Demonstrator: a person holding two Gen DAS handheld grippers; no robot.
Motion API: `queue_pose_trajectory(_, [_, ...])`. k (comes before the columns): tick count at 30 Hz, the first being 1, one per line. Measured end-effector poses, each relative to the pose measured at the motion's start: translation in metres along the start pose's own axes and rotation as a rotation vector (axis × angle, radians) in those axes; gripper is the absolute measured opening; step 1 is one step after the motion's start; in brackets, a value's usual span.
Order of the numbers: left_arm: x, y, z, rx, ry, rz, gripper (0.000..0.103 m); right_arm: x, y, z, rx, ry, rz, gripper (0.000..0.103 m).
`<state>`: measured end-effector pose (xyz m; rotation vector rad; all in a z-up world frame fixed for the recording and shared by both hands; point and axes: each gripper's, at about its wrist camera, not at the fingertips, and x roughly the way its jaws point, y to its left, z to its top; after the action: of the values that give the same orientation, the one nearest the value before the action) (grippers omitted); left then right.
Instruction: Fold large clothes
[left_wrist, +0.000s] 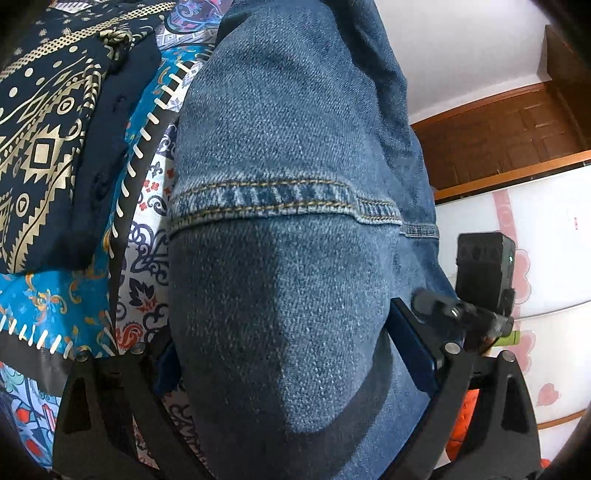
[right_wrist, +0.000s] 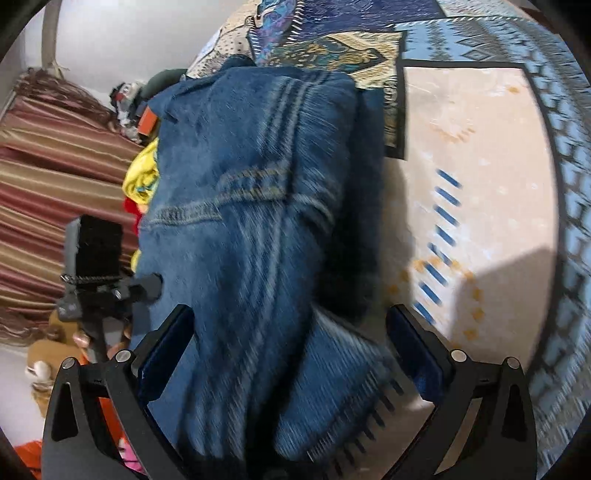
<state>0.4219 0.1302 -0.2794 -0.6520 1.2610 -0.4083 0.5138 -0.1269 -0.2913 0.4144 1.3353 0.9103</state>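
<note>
Blue denim jeans (left_wrist: 288, 147) fill the left wrist view, with a double-stitched seam running across the middle. My left gripper (left_wrist: 291, 354) has its jaws set wide with a thick bundle of the denim between the blue pads. In the right wrist view the same jeans (right_wrist: 251, 184) hang folded over in a blurred bundle. My right gripper (right_wrist: 291, 350) also holds a thick wad of denim between widely spread jaws. The other gripper's camera block shows at the right in the left wrist view (left_wrist: 484, 269) and at the left in the right wrist view (right_wrist: 96, 254).
A patterned bedspread (left_wrist: 144, 236) lies under the jeans, with a dark blue and gold printed cloth (left_wrist: 48, 140) on it. In the right wrist view, a beige and blue patterned sheet (right_wrist: 480, 192), a striped curtain (right_wrist: 55, 192) and a pile of coloured clothes (right_wrist: 142, 177) are near.
</note>
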Motion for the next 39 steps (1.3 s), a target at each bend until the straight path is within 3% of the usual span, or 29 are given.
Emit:
queue_pose_trajectory(2, [-0.003, 0.001, 0.001, 0.004, -0.006, 0.000, 0.090, 0.006, 0.001, 0.002, 0.039, 0.013, 0.028, 0.080])
queue_pose_trajectory(4, [-0.010, -0.003, 0.000, 0.030, -0.018, 0.015, 0.077, 0.003, 0.005, 0.000, 0.044, 0.009, 0.041, 0.069])
queue_pose_trajectory(9, [-0.030, -0.025, -0.007, 0.099, -0.070, 0.062, 0.066, -0.013, 0.032, -0.009, 0.040, -0.018, 0.026, 0.045])
queue_pose_trajectory(15, [-0.089, -0.049, -0.018, 0.160, -0.170, 0.045, 0.063, -0.033, 0.096, -0.015, -0.063, -0.072, -0.005, 0.042])
queue_pose_trajectory(21, [-0.186, -0.063, -0.023, 0.223, -0.349, 0.023, 0.063, -0.056, 0.177, -0.009, -0.192, -0.177, 0.020, 0.041])
queue_pose_trajectory(28, [-0.256, -0.046, -0.009, 0.229, -0.478, 0.060, 0.063, -0.048, 0.239, 0.010, -0.298, -0.232, 0.032, 0.041])
queue_pose_trajectory(34, [-0.269, 0.001, 0.017, 0.191, -0.533, 0.110, 0.063, 0.000, 0.259, 0.045, -0.335, -0.221, 0.021, 0.041])
queue_pose_trajectory(39, [-0.243, 0.062, 0.046, 0.128, -0.524, 0.138, 0.063, 0.055, 0.248, 0.080, -0.316, -0.177, -0.024, 0.041])
